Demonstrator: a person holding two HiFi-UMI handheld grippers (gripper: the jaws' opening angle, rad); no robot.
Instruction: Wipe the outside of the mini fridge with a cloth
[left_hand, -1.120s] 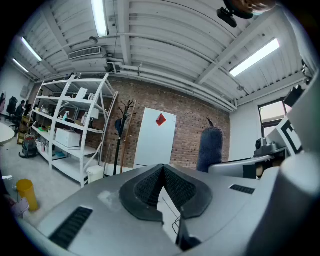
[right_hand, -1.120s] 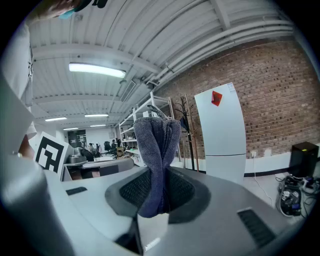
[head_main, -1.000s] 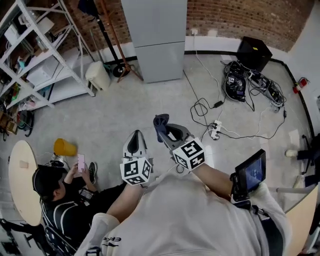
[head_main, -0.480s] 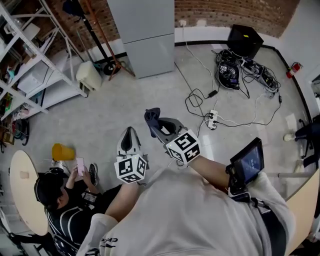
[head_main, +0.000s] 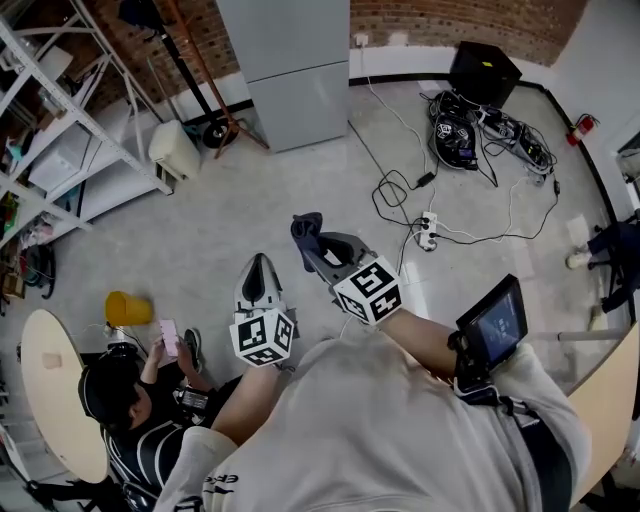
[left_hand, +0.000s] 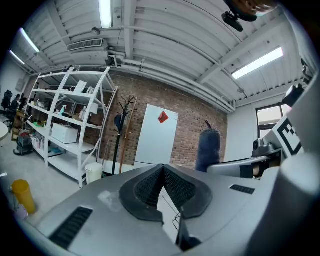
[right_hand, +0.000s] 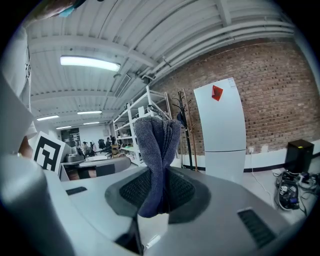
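Head view. Tall pale mini fridge (head_main: 290, 70) against the brick wall, door shut. Well short of the fridge, both grippers held side by side and pointing toward it. Right gripper (head_main: 314, 246) clamped on a dark blue cloth (head_main: 303, 232), bunched end sticking out toward the fridge. Left gripper (head_main: 259, 266) just beside it, on the side away from the cables, nothing in it. White bin (head_main: 172, 148) and metal shelving (head_main: 60, 120) to the fridge's left. Black box (head_main: 482, 72) and a tangle of cables (head_main: 470, 140) to the fridge's right. Seated person (head_main: 130, 410) far from the fridge at lower left, yellow container (head_main: 128, 307) near them.

Left gripper view. Padded fingers pressed together at the tips, gripping nothing. Fridge straight ahead beyond them, well apart, red sticker (left_hand: 163, 117) high on its door. Coat stand (left_hand: 120, 130) just left of the fridge, shelving further left. Cloth upright to the fridge's right.

Right gripper view. Fingers closed tight on the cloth, pinched at mid-length, top fold standing above the pads, short end hanging below. Fridge to the right of the cloth, far off, not touching it. Black box further right of the fridge, on the floor.
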